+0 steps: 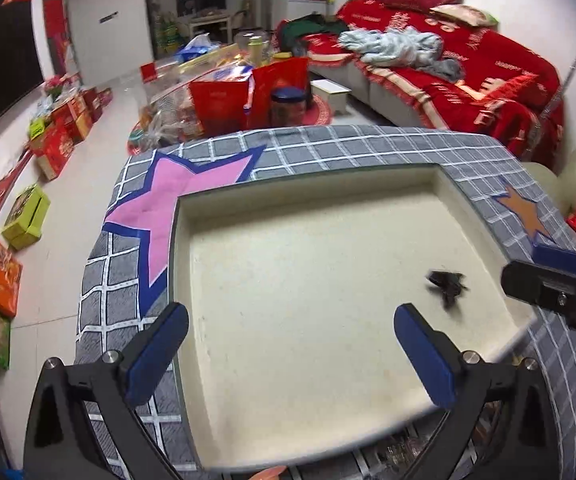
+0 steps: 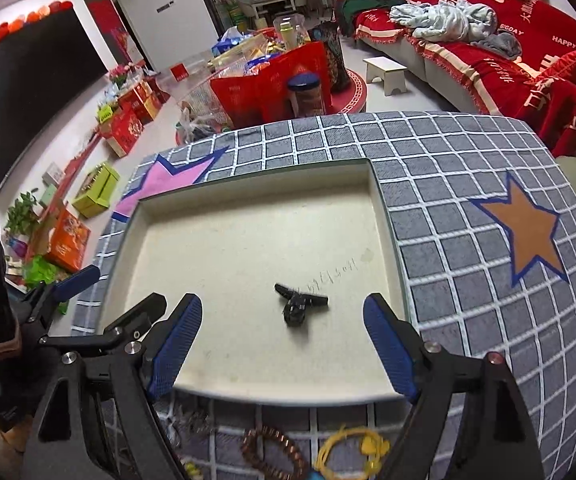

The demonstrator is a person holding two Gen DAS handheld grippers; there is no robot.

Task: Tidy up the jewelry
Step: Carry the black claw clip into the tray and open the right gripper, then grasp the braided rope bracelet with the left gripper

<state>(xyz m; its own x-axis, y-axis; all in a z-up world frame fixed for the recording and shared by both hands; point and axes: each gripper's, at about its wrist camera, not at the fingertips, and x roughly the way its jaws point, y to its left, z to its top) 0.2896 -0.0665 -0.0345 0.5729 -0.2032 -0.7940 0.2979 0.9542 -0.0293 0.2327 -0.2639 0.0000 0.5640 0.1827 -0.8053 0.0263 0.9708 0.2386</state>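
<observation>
A small black hair clip [image 2: 300,305] lies in the shallow cream tray [image 2: 247,200] on the checked desk, its long axis crosswise, dead ahead of the right tool [image 2: 283,344], spread wide and nearer; the left tool [image 1: 292,352], equally wide, sits off to its side.

Your two cameras look down and forward from close above. Both see the tray [image 1: 440,184] [image 2: 380,196] and the sofa [image 1: 448,68] [image 2: 528,52] far behind.

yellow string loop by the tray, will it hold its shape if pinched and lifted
Probably not: the yellow string loop looks like thin cord lying in uneven curves on the checked cloth, so it would likely droop. Its small yellow charm may dangle. It looks light.
</observation>
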